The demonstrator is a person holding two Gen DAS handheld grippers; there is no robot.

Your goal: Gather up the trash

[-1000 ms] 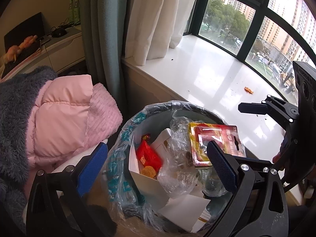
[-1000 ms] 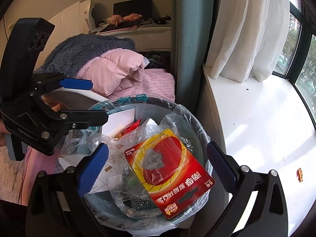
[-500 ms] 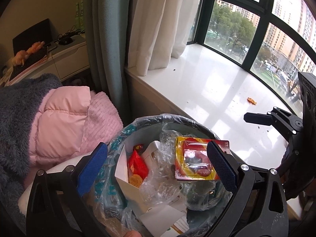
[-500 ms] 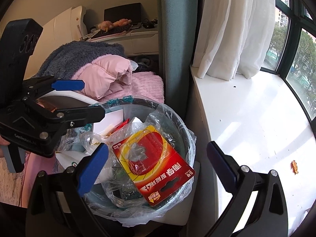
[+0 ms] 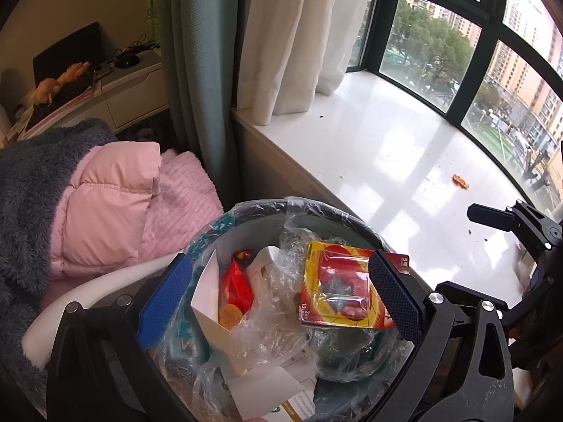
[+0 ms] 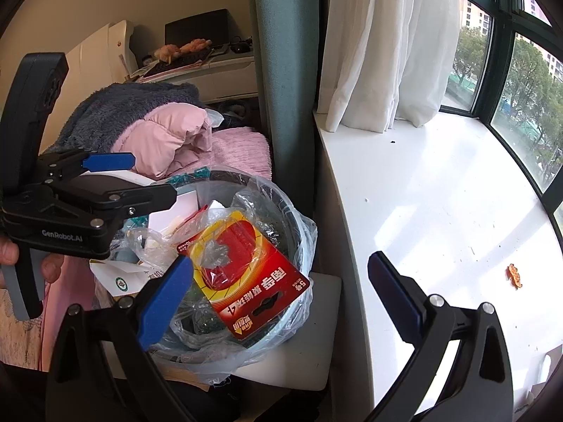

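Both views are pulling back from the trash bin [image 6: 302,232]; left tool [image 5: 281,295] and right tool [image 6: 281,295] are gaping wide, empty; orange scrap [image 6: 514,275] is lying on the windowsill [image 6: 440,211].

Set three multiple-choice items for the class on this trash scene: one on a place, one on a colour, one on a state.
1. Where does the orange scrap lie?
A. in the bin
B. on the sill
C. on the pink jacket

2. What colour are the pads of the tongs?
A. blue
B. green
C. white

3. How do the right tongs stand?
A. shut on the red card
B. shut on the bag
C. open, holding nothing

Answers:
1. B: the scrap sits alone on the white sill, apart from the bin.
2. A: both pairs show blue pads.
3. C: their fingers stand wide apart; the red card rests on top of the bin's trash.
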